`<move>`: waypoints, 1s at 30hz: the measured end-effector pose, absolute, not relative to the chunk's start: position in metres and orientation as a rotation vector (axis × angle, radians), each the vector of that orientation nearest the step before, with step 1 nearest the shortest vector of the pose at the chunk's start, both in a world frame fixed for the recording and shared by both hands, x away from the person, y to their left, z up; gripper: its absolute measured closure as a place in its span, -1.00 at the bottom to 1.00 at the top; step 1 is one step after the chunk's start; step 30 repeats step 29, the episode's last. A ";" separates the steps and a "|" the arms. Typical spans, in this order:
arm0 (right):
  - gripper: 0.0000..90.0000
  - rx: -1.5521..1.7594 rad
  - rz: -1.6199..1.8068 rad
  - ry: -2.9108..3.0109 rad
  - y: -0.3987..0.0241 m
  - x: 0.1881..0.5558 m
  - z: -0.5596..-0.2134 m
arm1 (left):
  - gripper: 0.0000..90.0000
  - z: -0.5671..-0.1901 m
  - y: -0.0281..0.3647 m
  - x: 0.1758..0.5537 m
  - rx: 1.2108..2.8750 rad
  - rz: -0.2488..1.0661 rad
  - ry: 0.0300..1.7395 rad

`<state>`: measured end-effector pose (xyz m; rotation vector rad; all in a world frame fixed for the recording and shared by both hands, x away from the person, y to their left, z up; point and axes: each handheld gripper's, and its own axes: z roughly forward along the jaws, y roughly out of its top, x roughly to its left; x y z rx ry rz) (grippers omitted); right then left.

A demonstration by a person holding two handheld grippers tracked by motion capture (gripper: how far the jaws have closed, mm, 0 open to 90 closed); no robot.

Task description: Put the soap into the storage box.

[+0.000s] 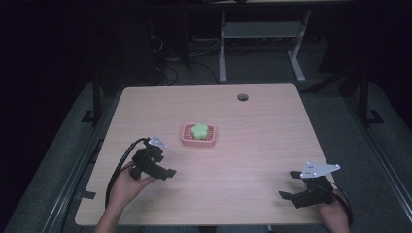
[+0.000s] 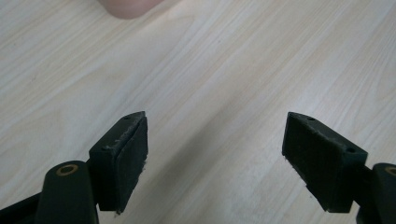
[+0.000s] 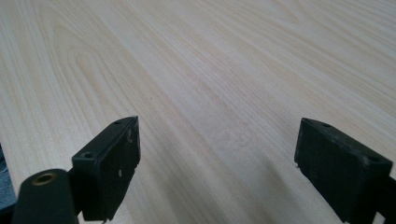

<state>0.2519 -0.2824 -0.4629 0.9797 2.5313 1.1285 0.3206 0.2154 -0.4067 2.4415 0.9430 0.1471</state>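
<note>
A pale wooden table (image 1: 252, 160) is filling the middle of the high view, and a pink rectangular tray (image 1: 198, 135) is sitting near its centre with a green, star-like lump (image 1: 199, 130) lying inside it. The tray's long axis is running from 9 o'clock to 3 o'clock across the table. No writing or label is readable on anything.

At about 8 o'clock from the tray, the left hand (image 1: 127, 184) is holding the left gripper (image 1: 167, 171), which is pointing toward 3 o'clock and sitting well apart from the tray. At about 4 o'clock, near the table's front right corner, the right hand (image 1: 333, 213) is holding the right gripper (image 1: 290, 185), which is aiming toward 9 o'clock.

The left gripper view is looking down along the left gripper (image 2: 215, 144), whose jaws are standing wide apart with bare wood grain between them; a blurred pink edge, the tray (image 2: 128, 6), is peeking in at 11 o'clock. The right gripper view is showing the right gripper (image 3: 217, 149) with jaws spread wide as well, holding nothing, over plain table (image 3: 210, 70). The high view is also taking in a round hole (image 1: 242, 97) in the tabletop at 1 o'clock from the tray, and white desk legs (image 1: 222, 48) beyond on the dark floor.
</note>
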 end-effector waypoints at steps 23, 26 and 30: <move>-0.69 1.001 1.115 2.531 -0.284 0.253 -0.466 | -0.51 -0.421 0.239 0.288 2.411 0.180 0.963; -0.69 1.002 1.116 2.529 -0.284 0.253 -0.466 | -0.51 -0.424 0.239 0.283 2.409 0.184 0.967; -0.69 1.003 1.118 2.528 -0.284 0.253 -0.466 | -0.51 -0.425 0.241 0.278 2.391 0.193 0.976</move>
